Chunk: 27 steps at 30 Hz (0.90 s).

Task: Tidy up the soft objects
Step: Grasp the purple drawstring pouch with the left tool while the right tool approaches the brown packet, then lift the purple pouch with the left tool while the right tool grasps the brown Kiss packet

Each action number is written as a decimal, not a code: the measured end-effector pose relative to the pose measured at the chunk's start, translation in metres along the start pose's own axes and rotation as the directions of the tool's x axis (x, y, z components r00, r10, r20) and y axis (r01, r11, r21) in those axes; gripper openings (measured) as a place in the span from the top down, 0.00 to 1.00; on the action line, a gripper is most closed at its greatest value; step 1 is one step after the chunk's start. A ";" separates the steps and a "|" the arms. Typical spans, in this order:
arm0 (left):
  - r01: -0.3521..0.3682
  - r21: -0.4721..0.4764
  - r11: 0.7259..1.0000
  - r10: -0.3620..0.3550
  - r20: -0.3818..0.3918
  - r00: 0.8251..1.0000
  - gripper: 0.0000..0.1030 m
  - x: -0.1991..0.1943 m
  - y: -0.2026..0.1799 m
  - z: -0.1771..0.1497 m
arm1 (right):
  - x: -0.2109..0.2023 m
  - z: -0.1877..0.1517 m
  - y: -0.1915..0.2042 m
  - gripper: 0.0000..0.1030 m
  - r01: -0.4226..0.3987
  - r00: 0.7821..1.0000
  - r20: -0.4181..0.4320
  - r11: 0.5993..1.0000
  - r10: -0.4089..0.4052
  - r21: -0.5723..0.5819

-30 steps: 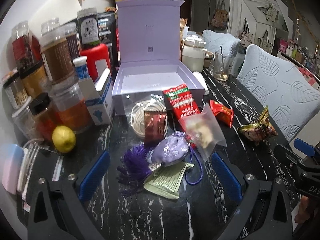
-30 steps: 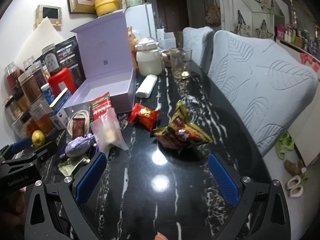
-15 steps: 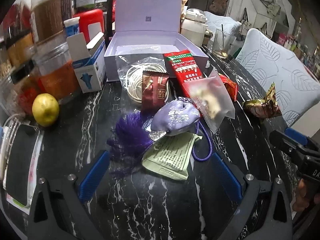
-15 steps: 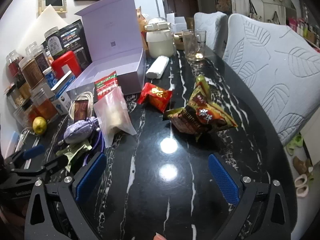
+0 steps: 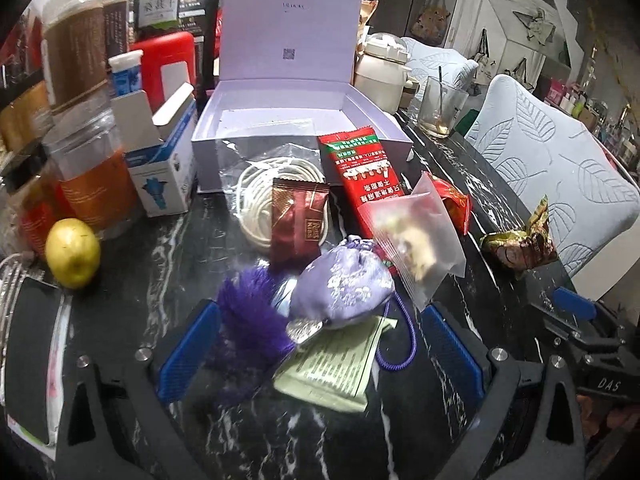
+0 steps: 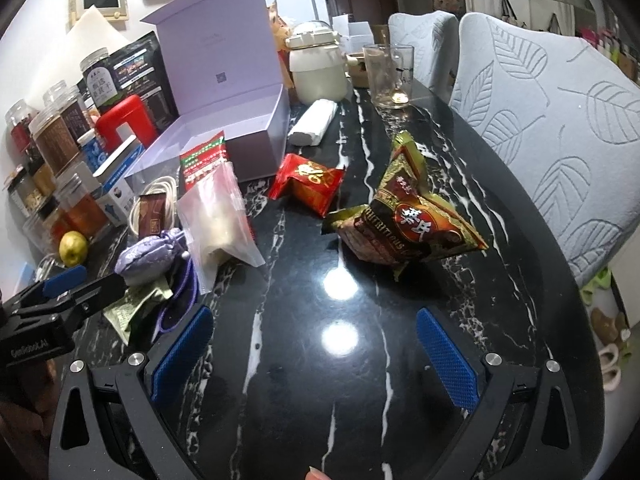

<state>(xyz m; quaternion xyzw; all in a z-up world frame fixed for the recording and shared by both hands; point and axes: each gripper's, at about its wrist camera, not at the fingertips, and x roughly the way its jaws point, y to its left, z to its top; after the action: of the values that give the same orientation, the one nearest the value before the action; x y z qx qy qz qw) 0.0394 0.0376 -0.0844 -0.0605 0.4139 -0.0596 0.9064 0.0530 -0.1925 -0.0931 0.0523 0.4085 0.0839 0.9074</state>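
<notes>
A lilac silk pouch [image 5: 342, 286] with a purple tassel [image 5: 250, 320] and cord lies on a green paper packet [image 5: 332, 364], between my open left gripper's [image 5: 320, 354] blue pads. Behind it lie a dark red sachet [image 5: 298, 222], a bagged white cord [image 5: 260, 184], a red packet [image 5: 366, 172] and a clear zip bag [image 5: 412, 236]. The open lilac box [image 5: 296, 116] stands beyond. My right gripper [image 6: 316, 354] is open and empty over bare table, short of a brown-green snack bag [image 6: 404, 216] and a red snack [image 6: 306, 182]. The pouch also shows in the right wrist view [image 6: 148, 256].
Jars [image 5: 76, 52], a red tin [image 5: 168, 64], a small blue-white carton [image 5: 164, 164] and a lemon [image 5: 72, 252] crowd the left side. A white jar [image 6: 316, 68] and a glass [image 6: 388, 76] stand behind the box. Padded chairs [image 6: 552, 120] line the table's right edge.
My left gripper has moved forward and down toward the lilac pouch, which now sits between its pads. My right gripper has moved forward toward the snack bags.
</notes>
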 end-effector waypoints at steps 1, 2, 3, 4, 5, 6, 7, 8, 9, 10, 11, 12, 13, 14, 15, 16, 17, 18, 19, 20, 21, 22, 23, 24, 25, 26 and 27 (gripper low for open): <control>0.012 -0.013 1.000 -0.012 -0.006 1.000 0.00 0.004 0.001 0.002 | 0.001 0.001 -0.001 0.00 -0.004 1.000 -0.002 1.000 0.004 0.003; 0.019 -0.022 1.000 -0.019 -0.010 1.000 0.00 0.007 0.001 0.003 | 0.002 0.001 -0.003 0.00 -0.012 1.000 -0.002 1.000 0.012 0.007; 0.028 -0.032 0.999 -0.028 -0.018 0.999 0.01 0.011 0.002 0.005 | 0.003 0.002 -0.005 0.00 -0.021 1.000 0.001 1.000 0.021 0.008; 0.034 -0.037 0.999 -0.035 -0.026 0.999 0.03 0.016 0.002 0.006 | 0.003 0.002 -0.006 0.00 -0.026 1.000 0.005 1.000 0.026 0.007; 0.033 -0.039 0.999 -0.034 -0.035 0.999 0.05 0.021 0.001 0.008 | 0.004 0.004 -0.007 0.00 -0.024 1.000 0.007 1.000 0.024 0.004; 0.030 -0.038 0.999 -0.032 -0.040 0.999 0.07 0.024 0.000 0.009 | 0.005 0.005 -0.008 0.00 -0.018 1.000 0.006 1.000 0.018 0.000; 0.030 -0.035 0.999 -0.032 -0.047 0.998 0.08 0.029 -0.001 0.010 | 0.006 0.006 -0.008 0.00 -0.012 1.000 0.006 1.000 0.012 -0.006; 0.034 -0.034 0.999 -0.036 -0.051 0.998 0.09 0.031 -0.002 0.011 | 0.007 0.008 -0.009 0.00 -0.002 1.000 0.008 1.000 0.003 -0.013; 0.038 -0.034 0.999 -0.040 -0.056 0.998 0.11 0.034 -0.002 0.012 | 0.008 0.009 -0.010 0.00 0.004 1.000 0.008 1.000 -0.004 -0.017; 0.041 -0.034 0.999 -0.043 -0.063 0.997 0.13 0.039 -0.003 0.013 | 0.009 0.010 -0.011 0.00 0.012 1.000 0.008 1.000 -0.011 -0.019; 0.041 -0.034 0.999 -0.044 -0.070 0.997 0.14 0.043 -0.004 0.014 | 0.010 0.011 -0.012 0.00 0.016 1.000 0.006 1.000 -0.016 -0.019; 0.042 -0.034 0.999 -0.044 -0.077 0.996 0.15 0.046 -0.004 0.014 | 0.012 0.012 -0.013 0.00 0.017 1.000 0.003 1.000 -0.017 -0.016; 0.043 -0.033 0.999 -0.045 -0.086 0.995 0.20 0.049 -0.004 0.014 | 0.013 0.012 -0.015 0.00 0.015 1.000 -0.002 1.000 -0.015 -0.011; 0.040 -0.034 0.999 -0.043 -0.088 0.995 0.23 0.052 -0.004 0.014 | 0.014 0.012 -0.016 0.00 0.013 1.000 -0.005 1.000 -0.013 -0.008; 0.027 -0.023 0.999 -0.029 -0.079 0.996 0.27 0.053 -0.005 0.014 | 0.015 0.012 -0.017 0.00 0.013 1.000 -0.008 1.000 -0.013 -0.005; 0.019 -0.006 1.000 -0.019 -0.075 0.997 0.35 0.054 -0.007 0.015 | 0.016 0.012 -0.018 0.00 0.015 1.000 -0.010 1.000 -0.015 -0.003; 0.011 0.010 1.000 -0.010 -0.070 0.997 0.37 0.054 -0.009 0.015 | 0.016 0.012 -0.019 0.00 0.016 1.000 -0.011 1.000 -0.016 -0.002; 0.013 0.016 1.000 -0.012 -0.069 0.998 0.44 0.054 -0.010 0.015 | 0.017 0.012 -0.020 0.00 0.018 1.000 -0.013 1.000 -0.018 -0.001; 0.013 0.021 1.000 -0.012 -0.066 0.998 0.46 0.054 -0.011 0.015 | 0.017 0.012 -0.021 0.00 0.020 1.000 -0.014 1.000 -0.020 0.002; 0.013 0.022 1.000 -0.011 -0.065 0.998 0.48 0.055 -0.012 0.016 | 0.018 0.012 -0.021 0.00 0.019 1.000 -0.016 1.000 -0.019 0.005; 0.016 0.021 1.000 -0.015 -0.064 0.998 0.51 0.055 -0.011 0.017 | 0.018 0.012 -0.022 0.00 0.018 1.000 -0.017 1.000 -0.018 0.008; 0.022 0.026 0.999 -0.020 -0.062 0.998 0.52 0.054 -0.012 0.017 | 0.018 0.012 -0.022 0.00 0.017 1.000 -0.018 1.000 -0.017 0.009; 0.023 0.037 0.999 -0.021 -0.050 0.999 0.52 0.051 -0.014 0.018 | 0.017 0.012 -0.022 0.00 0.016 1.000 -0.018 1.000 -0.016 0.008; 0.020 0.044 0.999 -0.018 -0.038 0.999 0.53 0.050 -0.014 0.018 | 0.017 0.012 -0.021 0.00 0.016 1.000 -0.018 1.000 -0.015 0.007; 0.019 0.049 0.999 -0.018 -0.022 1.000 0.53 0.045 -0.015 0.019 | 0.017 0.011 -0.020 0.00 0.014 1.000 -0.017 1.000 -0.014 0.004; 0.026 0.050 0.998 -0.026 -0.010 1.000 0.53 0.039 -0.015 0.020 | 0.016 0.011 -0.019 0.00 0.011 1.000 -0.016 1.000 -0.011 0.000; 0.031 0.047 0.998 -0.031 -0.003 1.000 0.53 0.036 -0.015 0.021 | 0.016 0.011 -0.017 0.00 0.009 1.000 -0.015 1.000 -0.009 -0.002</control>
<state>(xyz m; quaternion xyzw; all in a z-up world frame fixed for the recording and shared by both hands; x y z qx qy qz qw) 0.0777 0.0182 -0.0953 -0.0453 0.4124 -0.0833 0.9060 0.0736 -0.2068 -0.1002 0.0487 0.4153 0.0806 0.9048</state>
